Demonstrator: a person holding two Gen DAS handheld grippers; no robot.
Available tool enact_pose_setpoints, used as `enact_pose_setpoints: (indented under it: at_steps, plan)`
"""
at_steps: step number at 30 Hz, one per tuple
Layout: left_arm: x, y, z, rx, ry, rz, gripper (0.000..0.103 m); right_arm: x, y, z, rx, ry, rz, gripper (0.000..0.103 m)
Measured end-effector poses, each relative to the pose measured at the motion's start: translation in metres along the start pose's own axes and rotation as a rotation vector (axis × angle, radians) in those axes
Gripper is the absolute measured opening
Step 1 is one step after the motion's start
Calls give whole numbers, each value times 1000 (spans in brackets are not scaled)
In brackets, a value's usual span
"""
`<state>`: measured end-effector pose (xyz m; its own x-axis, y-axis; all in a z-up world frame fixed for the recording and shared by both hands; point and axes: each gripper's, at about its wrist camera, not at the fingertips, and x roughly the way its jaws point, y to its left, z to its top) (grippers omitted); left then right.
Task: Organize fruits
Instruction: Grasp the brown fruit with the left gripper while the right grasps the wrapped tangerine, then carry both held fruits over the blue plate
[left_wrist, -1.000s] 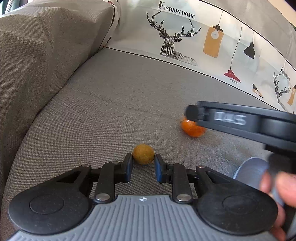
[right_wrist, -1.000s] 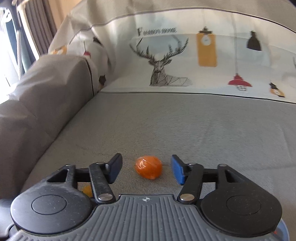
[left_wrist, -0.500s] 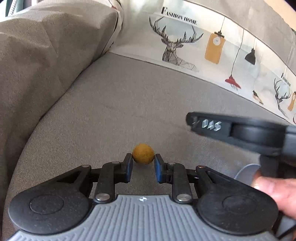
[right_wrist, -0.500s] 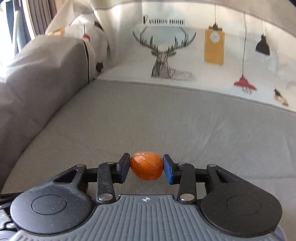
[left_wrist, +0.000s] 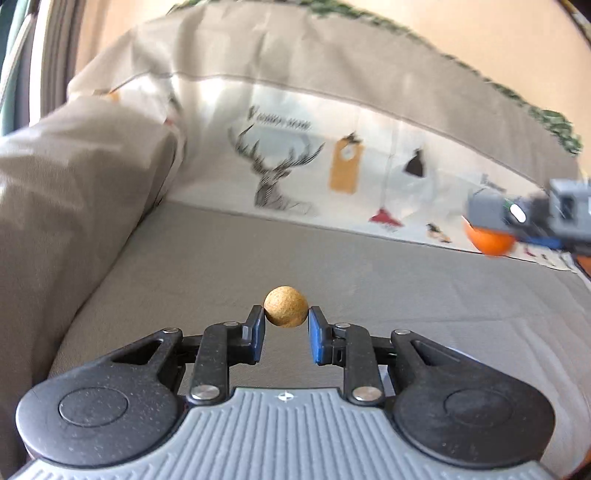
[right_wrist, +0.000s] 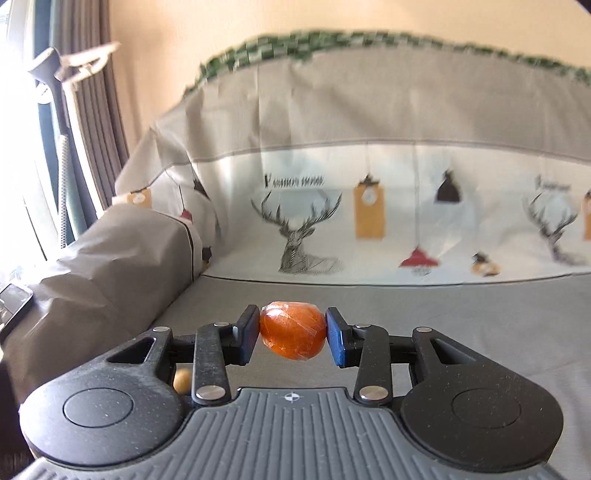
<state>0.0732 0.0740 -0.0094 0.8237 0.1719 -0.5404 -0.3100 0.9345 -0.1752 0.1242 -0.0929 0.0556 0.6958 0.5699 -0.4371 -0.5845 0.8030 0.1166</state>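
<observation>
Both grippers lifted off sofa seat (left_wrist: 207, 258) since 0.5 s ago, view now tilted up twd backrest w/ deer-print cover (right_wrist: 303, 229). L gripper (left_wrist: 286, 325) clamped on small brown round fruit (left_wrist: 285, 306), held above cushion. R gripper (right_wrist: 291, 328) pinching orange fruit (right_wrist: 293, 329) (glossy, looks wrapped), also off seat

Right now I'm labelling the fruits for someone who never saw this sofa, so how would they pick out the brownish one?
Start at the grey sofa seat below the deer-print cover. Just above it, the left tool holds a small round fruit between its pads. It is dull, matte tan-brown and ball-shaped, unlike the larger glossy orange fruit clamped in the right tool.
</observation>
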Motion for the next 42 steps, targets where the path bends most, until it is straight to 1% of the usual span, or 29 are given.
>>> enact_pose_setpoints:
  at_steps: [2,5,8,11,16,17,19,21,26,31,42]
  plan:
    - [-10,-4,-1,1,-12,-22,27,-27,-6,-9,0,-15,-14,41]
    - [-31,-9,-6,1,-31,-55,27,-55,-19,-32,44,-12,-44,41]
    - [-47,-17,-10,13,-50,-94,27,-72,-35,-58,100,15,-75,41]
    - [-64,-26,-17,36,-61,-118,28,-85,-48,-74,140,19,-89,41]
    - [-80,-38,-29,56,-45,-146,27,-102,-54,-94,124,-9,-81,41]
    - [-81,-39,-31,56,-39,-150,27,-103,-55,-100,120,-9,-79,41]
    - [-81,-40,-32,56,-31,-154,27,-100,-56,-103,126,19,-86,41]
    - [-80,-42,-34,59,-29,-153,27,-102,-58,-104,122,6,-85,41]
    - [-73,-46,-35,73,-15,-153,27,-100,-67,-105,169,10,-98,41]
    - [-67,-50,-37,98,-7,-152,28,-94,-65,-106,157,18,-95,41]
    - [-45,-55,-41,110,33,-161,27,-80,-70,-106,170,36,-92,41]
